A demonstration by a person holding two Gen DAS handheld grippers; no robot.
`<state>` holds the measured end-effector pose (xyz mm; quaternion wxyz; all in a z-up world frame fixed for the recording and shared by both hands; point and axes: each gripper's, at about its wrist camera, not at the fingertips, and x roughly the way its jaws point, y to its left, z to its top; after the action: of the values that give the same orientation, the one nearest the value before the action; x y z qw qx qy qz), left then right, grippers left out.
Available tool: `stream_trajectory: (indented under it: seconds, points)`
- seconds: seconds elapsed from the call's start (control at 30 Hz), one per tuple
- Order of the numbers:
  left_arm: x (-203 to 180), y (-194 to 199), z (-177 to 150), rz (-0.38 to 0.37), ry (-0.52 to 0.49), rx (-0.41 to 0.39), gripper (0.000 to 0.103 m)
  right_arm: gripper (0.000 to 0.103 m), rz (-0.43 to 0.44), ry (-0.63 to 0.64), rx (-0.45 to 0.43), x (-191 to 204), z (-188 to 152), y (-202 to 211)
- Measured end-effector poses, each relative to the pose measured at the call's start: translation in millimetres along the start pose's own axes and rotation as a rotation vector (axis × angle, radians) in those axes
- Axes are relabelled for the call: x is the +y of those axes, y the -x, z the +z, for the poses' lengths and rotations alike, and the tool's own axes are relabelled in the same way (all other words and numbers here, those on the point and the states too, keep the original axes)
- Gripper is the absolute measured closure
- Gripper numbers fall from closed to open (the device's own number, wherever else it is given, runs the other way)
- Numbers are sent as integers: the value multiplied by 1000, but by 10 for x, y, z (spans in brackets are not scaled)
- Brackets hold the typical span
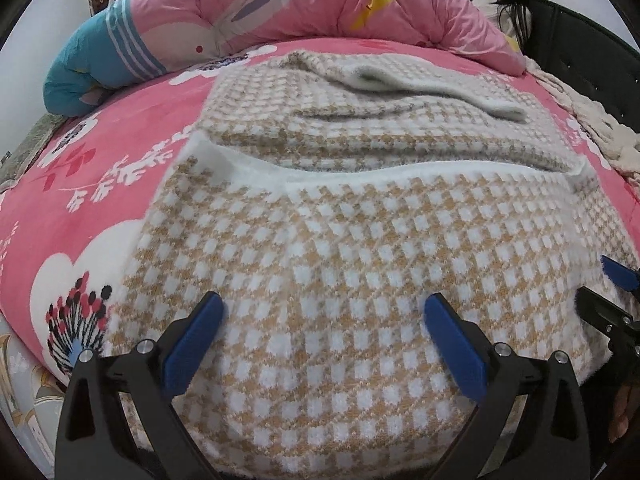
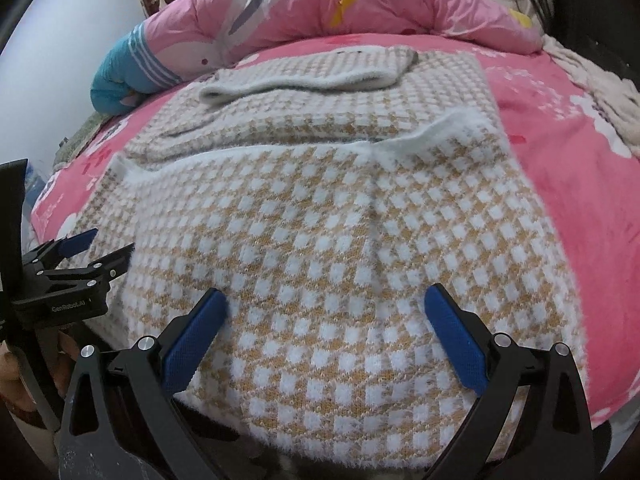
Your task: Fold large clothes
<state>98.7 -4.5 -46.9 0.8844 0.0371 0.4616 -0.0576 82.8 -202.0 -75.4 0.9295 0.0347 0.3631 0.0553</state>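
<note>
1. We have both claws spread wide and holding nothing: the left claw and the right claw hover side by side over the near part of the checked sweater, with only knit showing between their blue pads.

2. The step in hand, as we judge it, is to take the near fold for the next turn-over. To do it well, we should bring each claw down near its own side edge of the sweater, so the cloth lifts level and does not sag in the middle.

3. We should pinch all the stacked layers together; catching just the top one would likely pull the earlier fold open.

4. The knit looks thick and fuzzy, so we expect it to need a deep bite and to drag a little on the bed.

5. The sweater lies across the middle of the bed, reaching to its near edge. It is tan-and-white check with a fluffy white band crossing it, and a pale sleeve lies folded over its far part, short of the pink quilt along the far edge.
</note>
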Motion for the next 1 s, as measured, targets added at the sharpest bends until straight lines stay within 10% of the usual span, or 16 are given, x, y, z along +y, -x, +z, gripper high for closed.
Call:
stream_trajectory:
  seconds: [1.0]
  points:
    - [55, 17, -38, -7, -1, -17, 4, 21, 21, 110, -19, 252, 122, -35]
